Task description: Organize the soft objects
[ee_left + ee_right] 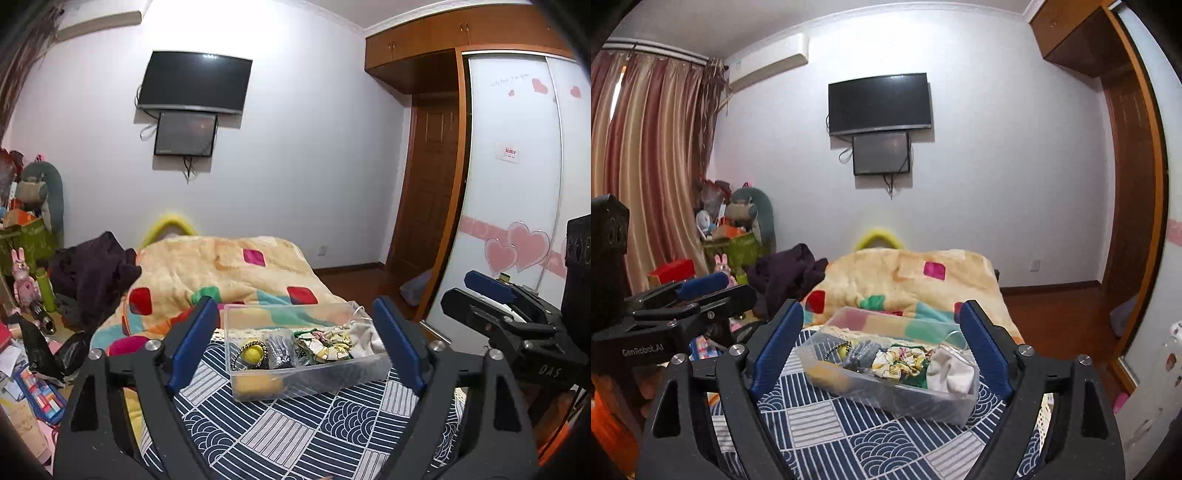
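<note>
A clear plastic box [236,354] stands on a blue-and-white patterned cloth [295,424]. It holds soft items: a yellow one, a grey knit one [281,349], a floral cloth [332,343] and white socks [365,338]. The box [827,347] also shows in the right wrist view, with white socks [951,371] at its right end. My left gripper [295,347] is open and empty, held back from the box. My right gripper [882,350] is open and empty, also short of the box. Each gripper shows at the side of the other's view.
The cloth lies on a bed with a peach blanket [229,273] behind the box. Dark clothes [96,273] lie at the bed's left. Clutter and toys [26,295] fill the floor on the left. A wardrobe [517,184] and wooden floor [1052,314] are on the right.
</note>
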Demonstrator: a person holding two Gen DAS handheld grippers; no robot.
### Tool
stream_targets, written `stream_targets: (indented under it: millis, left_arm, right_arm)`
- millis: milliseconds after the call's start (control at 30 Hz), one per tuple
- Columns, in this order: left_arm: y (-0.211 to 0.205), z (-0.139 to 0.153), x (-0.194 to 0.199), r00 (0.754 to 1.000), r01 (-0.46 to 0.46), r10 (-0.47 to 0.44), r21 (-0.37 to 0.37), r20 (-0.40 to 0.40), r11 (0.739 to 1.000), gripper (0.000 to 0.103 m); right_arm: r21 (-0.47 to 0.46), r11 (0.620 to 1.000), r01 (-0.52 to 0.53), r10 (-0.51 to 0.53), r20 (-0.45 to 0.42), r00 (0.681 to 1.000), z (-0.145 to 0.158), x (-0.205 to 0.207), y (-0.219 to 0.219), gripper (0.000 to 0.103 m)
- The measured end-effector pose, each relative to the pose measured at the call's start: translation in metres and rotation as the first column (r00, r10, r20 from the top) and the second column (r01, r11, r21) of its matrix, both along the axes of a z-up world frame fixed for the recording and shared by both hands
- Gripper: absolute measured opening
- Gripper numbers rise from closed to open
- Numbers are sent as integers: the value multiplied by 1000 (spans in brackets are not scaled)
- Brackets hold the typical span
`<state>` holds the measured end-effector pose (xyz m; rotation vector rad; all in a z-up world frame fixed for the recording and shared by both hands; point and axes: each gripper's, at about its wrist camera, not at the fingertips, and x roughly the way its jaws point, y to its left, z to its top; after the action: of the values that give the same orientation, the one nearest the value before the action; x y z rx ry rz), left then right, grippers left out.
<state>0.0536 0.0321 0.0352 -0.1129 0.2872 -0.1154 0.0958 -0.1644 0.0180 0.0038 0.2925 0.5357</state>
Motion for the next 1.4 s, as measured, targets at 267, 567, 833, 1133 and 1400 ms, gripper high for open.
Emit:
stream_targets:
  millis: [267,567,833,1133,1400]
  left_arm:
    - [-9,-8,-25,999,-10,11,-8,42,1000,101]
    - [-11,-15,-34,998,-38,38,7,48,999,102]
    - [-12,-16,-36,997,-49,48,23,58,999,103]
    - [-13,-17,-38,998,-39,38,23,58,999,103]
    - [-12,-17,-37,998,-38,37,20,55,999,103]
  right_arm:
    - [39,999,29,-29,0,1000,-8,-8,-7,99]
    - [46,999,26,-26,10,1000,-17,-23,-11,103]
    - [44,999,32,-32,6,999,-19,-24,-15,103]
    - [37,999,37,-38,13,999,-19,-26,-14,103]
    - [46,998,37,-37,8,999,-19,-24,-18,103]
